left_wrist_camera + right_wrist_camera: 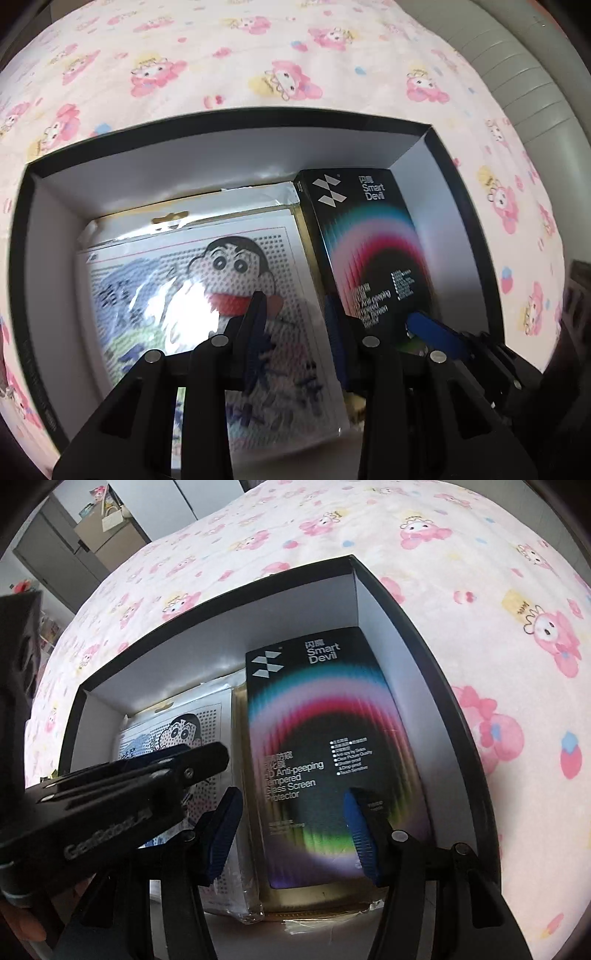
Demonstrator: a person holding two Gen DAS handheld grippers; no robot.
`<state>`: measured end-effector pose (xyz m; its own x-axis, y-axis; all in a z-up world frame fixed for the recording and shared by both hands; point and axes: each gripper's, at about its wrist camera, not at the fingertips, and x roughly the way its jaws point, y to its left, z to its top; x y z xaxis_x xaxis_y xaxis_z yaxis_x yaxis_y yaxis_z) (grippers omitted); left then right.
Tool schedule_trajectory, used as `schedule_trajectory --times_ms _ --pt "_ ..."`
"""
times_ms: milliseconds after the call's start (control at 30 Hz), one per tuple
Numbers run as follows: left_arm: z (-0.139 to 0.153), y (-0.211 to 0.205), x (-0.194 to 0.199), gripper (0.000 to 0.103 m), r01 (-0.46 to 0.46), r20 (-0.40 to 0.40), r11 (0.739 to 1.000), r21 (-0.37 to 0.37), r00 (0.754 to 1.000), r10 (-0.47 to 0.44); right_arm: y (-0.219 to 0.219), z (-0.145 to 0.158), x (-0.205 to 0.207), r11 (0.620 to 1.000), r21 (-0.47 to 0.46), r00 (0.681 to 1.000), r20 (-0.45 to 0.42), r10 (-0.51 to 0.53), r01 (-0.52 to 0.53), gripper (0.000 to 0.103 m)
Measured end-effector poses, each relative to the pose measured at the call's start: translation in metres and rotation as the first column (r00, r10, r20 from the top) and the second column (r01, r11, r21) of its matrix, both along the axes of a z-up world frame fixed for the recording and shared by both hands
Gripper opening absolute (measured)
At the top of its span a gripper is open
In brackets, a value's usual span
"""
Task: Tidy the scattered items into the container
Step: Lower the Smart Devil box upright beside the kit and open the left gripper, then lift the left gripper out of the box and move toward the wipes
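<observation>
Two flat packs lie side by side in the box [373, 590] on the bedspread [498, 646]: the right gripper [291, 834], half open, grips the screen-protector box [325, 738] against the right wall, while the left gripper [295, 328], closed and empty, hovers above the bead-art kit [192, 266], apparently nudging it flat.

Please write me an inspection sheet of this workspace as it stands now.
Surface: bedsheet, pink cartoon print.
Job's things: black container, open, white inside; cartoon bead kit lying flat inside; screen protector box beside it, along the container's right wall.
Clutter: nothing seen on the sheet.
Grippers: left gripper shut, over the kit's right edge, grip unclear; right gripper astride the screen protector box, pads at its two long edges.
Cables: nothing seen.
Surroundings: cardboard boxes by a wall; grey padded edge.
</observation>
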<state>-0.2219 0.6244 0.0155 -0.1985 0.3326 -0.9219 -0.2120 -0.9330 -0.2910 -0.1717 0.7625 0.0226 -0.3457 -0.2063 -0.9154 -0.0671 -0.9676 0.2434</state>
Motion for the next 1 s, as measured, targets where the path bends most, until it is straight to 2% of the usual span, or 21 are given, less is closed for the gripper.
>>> schedule_trajectory --times_ms 67,233,367,467,533,700,800,1000 --pt "0.008 -0.006 0.007 0.032 0.0 -0.022 1.0 0.002 1.0 0.0 -0.003 -0.001 -0.005 1.0 -0.006 1.0 -0.004 0.003 -0.004 0.054" --pt "0.03 -0.026 0.029 0.032 -0.021 -0.082 1.0 -0.008 0.996 0.02 -0.012 0.005 -0.005 0.997 0.076 0.999 -0.036 -0.006 0.008 0.054" --pt "0.043 -0.039 0.053 0.032 -0.015 -0.098 0.999 0.037 0.995 0.018 -0.009 0.023 0.014 0.999 0.034 0.996 -0.088 -0.008 0.011 0.054" --pt "0.052 -0.045 0.069 0.032 -0.009 -0.12 0.997 0.083 0.993 0.019 -0.011 0.039 0.029 1.0 0.027 0.988 -0.157 0.001 0.004 0.054" --pt "0.057 -0.046 0.078 0.033 -0.002 -0.139 0.995 0.095 0.99 0.015 -0.017 0.047 0.036 0.999 0.05 0.981 -0.194 0.012 -0.002 0.054" --pt "0.075 -0.057 0.104 0.033 0.017 -0.187 0.998 0.056 0.982 -0.006 -0.042 0.062 0.054 0.988 0.151 0.964 -0.26 0.053 -0.013 0.054" --pt "0.089 -0.071 0.119 0.033 0.027 -0.204 0.998 0.064 0.979 -0.013 -0.06 0.072 0.071 0.982 0.186 0.95 -0.302 0.086 -0.03 0.054" --pt "0.114 -0.105 0.149 0.033 0.023 -0.251 0.996 0.082 0.968 -0.002 -0.089 0.085 0.098 0.987 0.137 0.946 -0.302 0.118 -0.08 0.054"
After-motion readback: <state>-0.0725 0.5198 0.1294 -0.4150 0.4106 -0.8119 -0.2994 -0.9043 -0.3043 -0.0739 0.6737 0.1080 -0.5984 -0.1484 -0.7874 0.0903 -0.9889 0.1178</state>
